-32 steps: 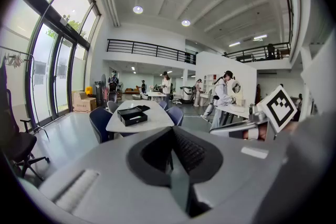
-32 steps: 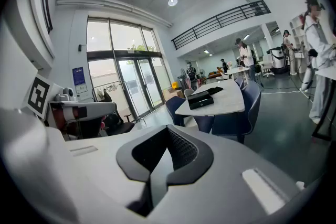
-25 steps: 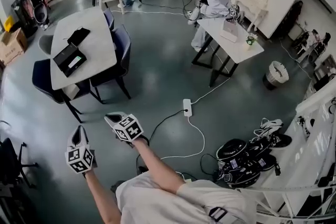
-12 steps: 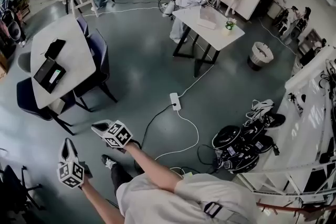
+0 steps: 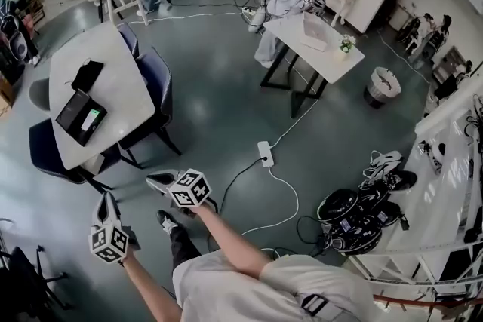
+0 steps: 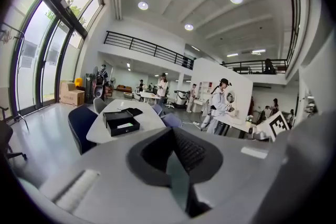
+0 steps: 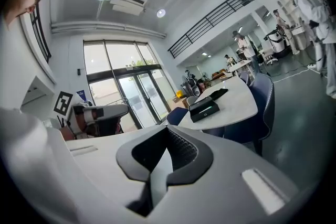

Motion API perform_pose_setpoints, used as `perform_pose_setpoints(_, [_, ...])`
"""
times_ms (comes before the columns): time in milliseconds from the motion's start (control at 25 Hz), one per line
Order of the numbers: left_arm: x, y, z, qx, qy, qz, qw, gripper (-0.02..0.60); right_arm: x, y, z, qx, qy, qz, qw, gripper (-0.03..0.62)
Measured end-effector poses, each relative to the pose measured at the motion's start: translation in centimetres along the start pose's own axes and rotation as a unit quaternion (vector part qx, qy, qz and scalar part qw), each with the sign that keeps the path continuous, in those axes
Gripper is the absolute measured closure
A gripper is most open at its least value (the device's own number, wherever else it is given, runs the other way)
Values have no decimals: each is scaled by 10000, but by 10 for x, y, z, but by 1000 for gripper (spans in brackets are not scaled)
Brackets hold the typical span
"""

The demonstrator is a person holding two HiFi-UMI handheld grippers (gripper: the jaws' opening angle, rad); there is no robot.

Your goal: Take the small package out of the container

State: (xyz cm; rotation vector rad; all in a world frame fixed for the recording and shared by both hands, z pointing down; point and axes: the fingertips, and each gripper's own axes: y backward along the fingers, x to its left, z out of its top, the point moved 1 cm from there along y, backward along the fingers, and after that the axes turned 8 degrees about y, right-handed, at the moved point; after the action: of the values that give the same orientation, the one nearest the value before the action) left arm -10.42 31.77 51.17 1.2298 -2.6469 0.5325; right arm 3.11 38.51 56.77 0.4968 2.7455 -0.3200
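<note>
- Small package lying inside open black container on white table, well ahead of both grippers.
- Left gripper and right gripper held over floor, jaws closed, empty.

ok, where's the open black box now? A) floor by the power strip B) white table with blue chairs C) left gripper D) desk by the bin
B: the open black box sits on the white table.
</note>
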Motion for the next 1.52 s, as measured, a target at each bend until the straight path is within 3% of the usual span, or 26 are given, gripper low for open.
perform_pose_setpoints(360, [67,-110,59,479,-309,-182,9982,531,-71,-93,56,-166,-473,-256,9984,595])
perform_pose_setpoints(600, [116,-173,84,766,-475,-318,9954,531,-113,-159,83,-65,-421,-555,9975,595])
perform_pose_setpoints(1080, [187,-255,114,843,-199,-347,9956,531,-185,-243,116,170,-224,-641,9975,595])
perform_pose_setpoints(1280, [207,-273,96,1148,-50,-217,9931,531,-222,-274,94,1407,672,-292,9873,595])
perform_pose_setpoints(1400, [223,-291,86,1298,-2,27,9915,531,-244,-298,97,1957,1285,102,9722,595])
perform_pose_setpoints(1520, [236,-314,92,1364,3,179,9905,531,-254,-326,105,2367,1994,518,9495,595])
